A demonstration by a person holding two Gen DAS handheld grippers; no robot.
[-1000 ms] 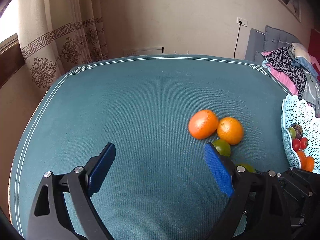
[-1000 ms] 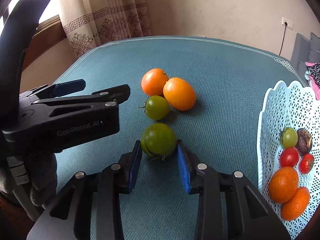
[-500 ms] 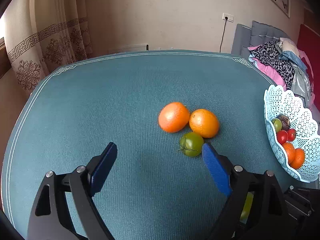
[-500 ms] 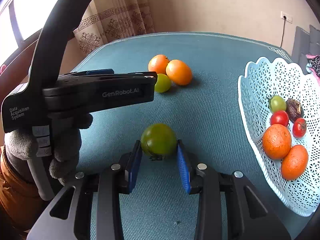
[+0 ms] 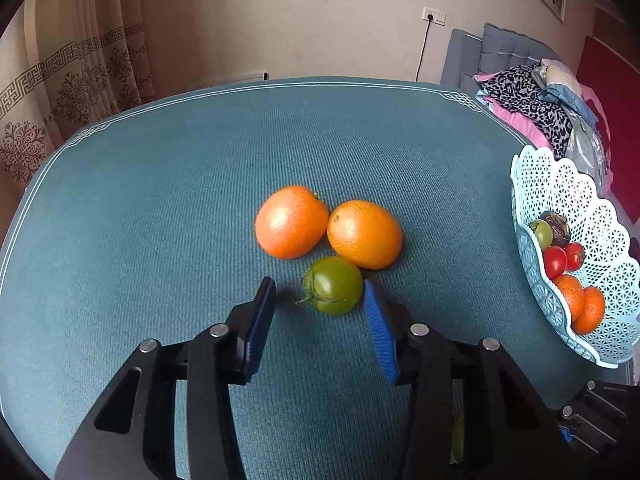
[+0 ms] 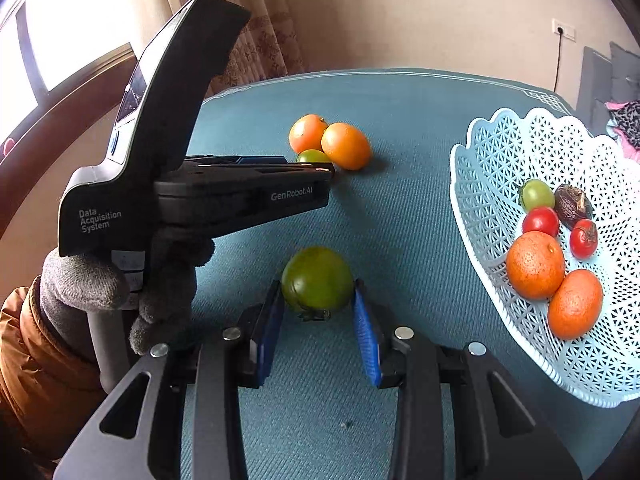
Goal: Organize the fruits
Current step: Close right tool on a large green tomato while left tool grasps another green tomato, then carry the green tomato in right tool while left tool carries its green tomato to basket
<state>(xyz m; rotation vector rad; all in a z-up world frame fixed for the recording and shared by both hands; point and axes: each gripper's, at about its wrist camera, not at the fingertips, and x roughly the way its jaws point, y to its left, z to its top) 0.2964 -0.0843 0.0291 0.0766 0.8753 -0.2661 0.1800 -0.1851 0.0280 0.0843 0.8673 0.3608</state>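
On the teal table lie two oranges (image 5: 291, 222) (image 5: 365, 234) with a small green tomato (image 5: 333, 285) in front of them. My left gripper (image 5: 318, 286) reaches around that tomato and its jaws are closing. The right pad is almost at the skin, while a gap shows on the left side. My right gripper (image 6: 317, 292) is shut on a larger green tomato (image 6: 316, 278) and holds it above the cloth, left of the white lattice basket (image 6: 500, 128). In the right wrist view the left gripper's body (image 6: 240, 184) hides most of the small tomato (image 6: 312, 156).
The basket (image 5: 560, 176) at the right edge holds two oranges, two red tomatoes, a green tomato and a dark fruit. A gloved hand (image 6: 80, 280) holds the left tool. Curtains stand at the left, and a couch with clothes lies behind the basket.
My left gripper has moved in on the small green tomato and its jaws have narrowed around it. The right gripper carried its tomato closer to the basket, then held still.
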